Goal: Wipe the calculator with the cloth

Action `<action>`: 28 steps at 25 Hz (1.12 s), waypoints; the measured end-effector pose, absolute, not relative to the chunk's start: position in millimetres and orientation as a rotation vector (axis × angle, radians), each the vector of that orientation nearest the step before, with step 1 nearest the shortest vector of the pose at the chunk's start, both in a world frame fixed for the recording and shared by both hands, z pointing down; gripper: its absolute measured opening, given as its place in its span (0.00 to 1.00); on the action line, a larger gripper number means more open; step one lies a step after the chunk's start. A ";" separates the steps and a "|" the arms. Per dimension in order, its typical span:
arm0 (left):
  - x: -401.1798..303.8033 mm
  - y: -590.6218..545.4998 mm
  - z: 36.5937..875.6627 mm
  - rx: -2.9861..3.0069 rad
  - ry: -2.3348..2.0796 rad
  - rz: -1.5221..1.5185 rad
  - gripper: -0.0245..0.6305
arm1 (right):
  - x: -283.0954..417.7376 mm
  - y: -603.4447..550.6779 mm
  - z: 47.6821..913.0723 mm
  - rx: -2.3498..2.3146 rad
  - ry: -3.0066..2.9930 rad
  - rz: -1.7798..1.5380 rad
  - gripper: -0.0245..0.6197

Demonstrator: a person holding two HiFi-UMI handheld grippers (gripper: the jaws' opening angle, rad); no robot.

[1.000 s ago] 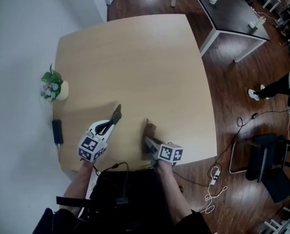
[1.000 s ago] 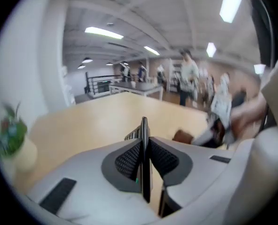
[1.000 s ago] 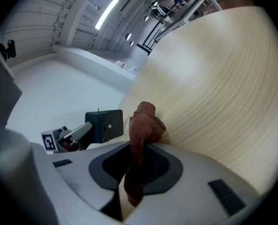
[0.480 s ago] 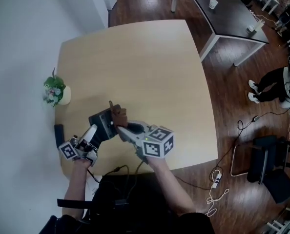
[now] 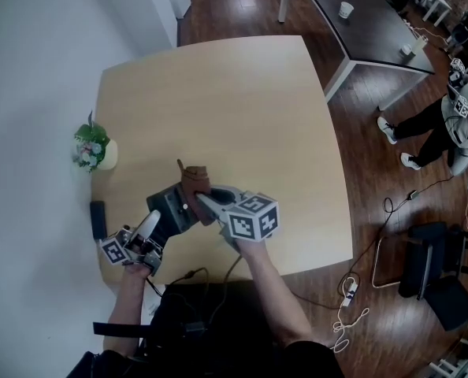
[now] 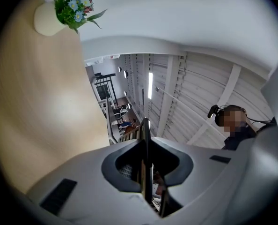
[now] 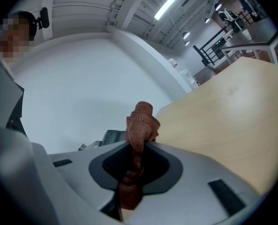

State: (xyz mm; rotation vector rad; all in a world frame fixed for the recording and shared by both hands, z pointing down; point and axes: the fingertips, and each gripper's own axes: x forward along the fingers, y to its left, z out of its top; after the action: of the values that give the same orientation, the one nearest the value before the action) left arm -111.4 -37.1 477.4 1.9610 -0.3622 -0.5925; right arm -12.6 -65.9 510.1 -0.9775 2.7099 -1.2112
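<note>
Your left gripper (image 5: 154, 224) is pinching the calculator (image 5: 171, 207), jaws easing open; your right gripper (image 5: 204, 201) is clamping the cloth (image 5: 195, 181) at it. Wiping is seemingly just beginning.

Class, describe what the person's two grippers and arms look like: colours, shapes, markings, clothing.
The left gripper and right gripper have smooth light-grey shells with dark recessed pockets around the jaws. Each carries a white cube printed with black square markers. The forearms are uncovered; dark sleeves show at the upper arms.

Head view steeply down, gripper views close along jaws, table (image 5: 218, 93) shared
</note>
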 end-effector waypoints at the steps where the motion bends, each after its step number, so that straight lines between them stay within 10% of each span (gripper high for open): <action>1: -112.9 -36.8 479.6 1.959 -0.366 -0.588 0.12 | -2.4 -68.5 520.1 -1.032 2.704 -1.226 0.14; 28: -100.9 -47.2 467.8 1.914 -0.329 -0.646 0.13 | 23.8 -72.4 509.9 -1.189 2.793 -1.094 0.14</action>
State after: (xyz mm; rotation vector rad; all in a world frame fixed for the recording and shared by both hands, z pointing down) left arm -100.9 -47.2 467.8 1.9135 -0.3286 -0.6462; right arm 23.8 -72.4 509.9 -1.1893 2.7933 -1.0941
